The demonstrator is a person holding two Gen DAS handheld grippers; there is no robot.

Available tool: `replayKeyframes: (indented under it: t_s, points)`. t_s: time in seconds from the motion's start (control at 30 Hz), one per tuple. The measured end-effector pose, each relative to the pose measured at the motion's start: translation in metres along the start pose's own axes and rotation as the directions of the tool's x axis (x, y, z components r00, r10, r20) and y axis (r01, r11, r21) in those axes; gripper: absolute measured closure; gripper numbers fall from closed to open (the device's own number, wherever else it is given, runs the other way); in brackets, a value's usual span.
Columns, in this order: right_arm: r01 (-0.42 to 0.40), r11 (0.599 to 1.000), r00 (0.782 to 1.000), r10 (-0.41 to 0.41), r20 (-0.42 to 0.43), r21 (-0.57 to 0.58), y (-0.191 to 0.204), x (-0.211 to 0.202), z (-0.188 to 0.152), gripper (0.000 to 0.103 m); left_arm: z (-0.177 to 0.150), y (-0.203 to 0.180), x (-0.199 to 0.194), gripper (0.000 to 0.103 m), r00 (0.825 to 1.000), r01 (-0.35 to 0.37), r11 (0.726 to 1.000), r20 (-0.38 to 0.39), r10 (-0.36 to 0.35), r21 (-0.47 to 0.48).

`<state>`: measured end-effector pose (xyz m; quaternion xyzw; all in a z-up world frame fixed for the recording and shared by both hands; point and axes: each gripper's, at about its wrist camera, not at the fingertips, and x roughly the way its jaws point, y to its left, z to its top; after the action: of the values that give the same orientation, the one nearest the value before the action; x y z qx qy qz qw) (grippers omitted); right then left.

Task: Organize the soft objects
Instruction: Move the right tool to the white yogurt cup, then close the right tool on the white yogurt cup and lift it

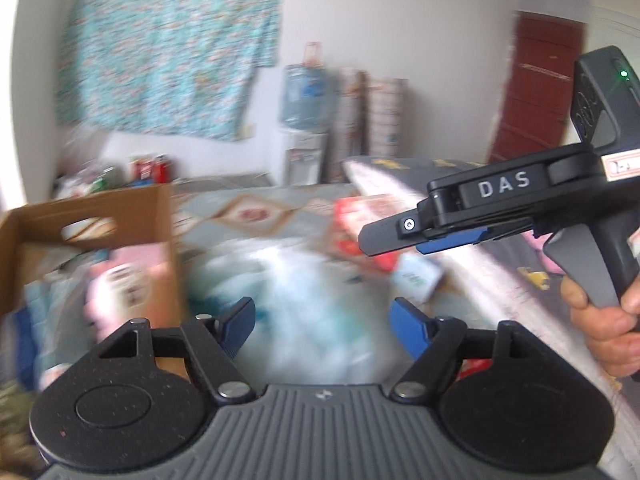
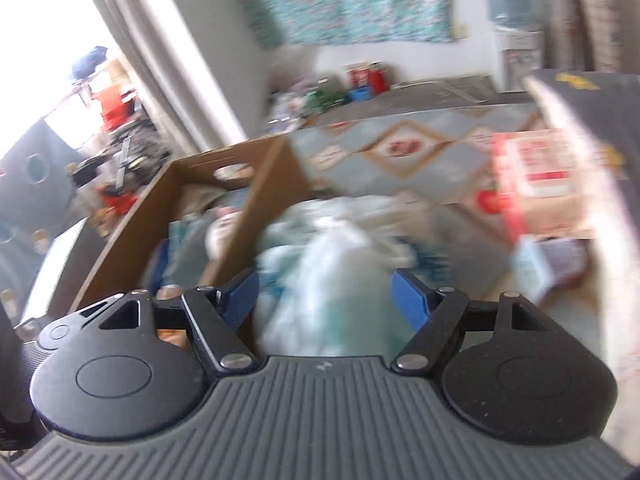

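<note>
Your left gripper [image 1: 324, 314] has its jaws spread wide with nothing pressed between the blue pads [image 1: 408, 320]; the blurred white-and-teal soft bundle [image 1: 304, 292] lies beyond them at twelve o'clock, on the patterned bed cover [image 1: 256, 216], and the pads are not pinching it. The cardboard box [image 1: 160, 216] sits at ten o'clock from that gripper, just beside the bundle, with pink and pale soft items [image 1: 132, 276] already inside it, though blur hides what they are. At two o'clock in the left wrist view your right gripper [image 1: 384, 240] reaches in from the right edge, held in your hand [image 1: 600, 320]. In the right wrist view its jaws also stand wide apart, the same bundle [image 2: 332, 268] showing between and beyond the pads [image 2: 408, 300]; motion blur keeps you from telling whether the cloth brushes them, but they are not clamped on it. The box [image 2: 276, 184] lies at eleven o'clock there, touching or nearly touching the bundle. A red-and-white package [image 2: 532, 176] rests on the bed at two o'clock, well apart from the box.
</note>
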<state>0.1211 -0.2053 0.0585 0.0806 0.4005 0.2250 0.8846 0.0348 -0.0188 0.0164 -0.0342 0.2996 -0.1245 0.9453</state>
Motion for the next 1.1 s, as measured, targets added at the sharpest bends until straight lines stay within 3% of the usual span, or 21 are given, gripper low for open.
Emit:
replayKeyframes:
  t_s: [0.17, 0.4, 0.63, 0.8, 0.97, 1.03, 1.07, 1.1]
  points:
    - [0.126, 0.991, 0.992, -0.125, -0.015, 0.048, -0.079, -0.004, 0.001, 0.030, 0.000, -0.043, 0.057, 0.028, 0.998, 0.063, 0.996, 0.003, -0.063, 0.060]
    - [0.153, 0.987, 0.984, -0.147, -0.103, 0.054, -0.151, 0.030, -0.001, 0.031, -0.005, -0.090, 0.133, 0.032, 0.997, 0.063, 0.985, -0.061, -0.054, 0.159]
    - [0.169, 0.984, 0.970, -0.175, -0.171, -0.051, -0.175, 0.081, 0.018, 0.031, -0.013, -0.100, 0.185, 0.046, 0.989, 0.064, 0.988, -0.139, -0.044, 0.140]
    - [0.181, 0.979, 0.947, -0.200, -0.251, -0.096, -0.191, 0.116, 0.024, 0.023, -0.018, -0.104, 0.202, 0.050, 0.986, 0.052, 0.990, -0.166, -0.030, 0.130]
    - [0.161, 0.984, 0.931, -0.177, -0.320, -0.076, -0.204, 0.143, 0.023, 0.023, -0.020, -0.104, 0.209, 0.051, 0.983, 0.045, 0.990, -0.183, -0.020, 0.132]
    - [0.153, 0.986, 0.933, -0.167, -0.319, -0.067, -0.206, 0.147, 0.019, 0.027, -0.021, -0.105, 0.207, 0.051, 0.982, 0.044, 0.990, -0.187, -0.018, 0.134]
    - [0.154, 0.986, 0.934, -0.165, -0.316, -0.059, -0.207, 0.147, 0.018, 0.041, -0.021, -0.104, 0.206, 0.051, 0.982, 0.042, 0.990, -0.190, -0.016, 0.136]
    - [0.143, 0.989, 0.938, -0.145, -0.316, -0.032, -0.209, 0.146, 0.017, 0.041, -0.021, -0.104, 0.205, 0.051, 0.981, 0.041, 0.990, -0.193, -0.014, 0.137]
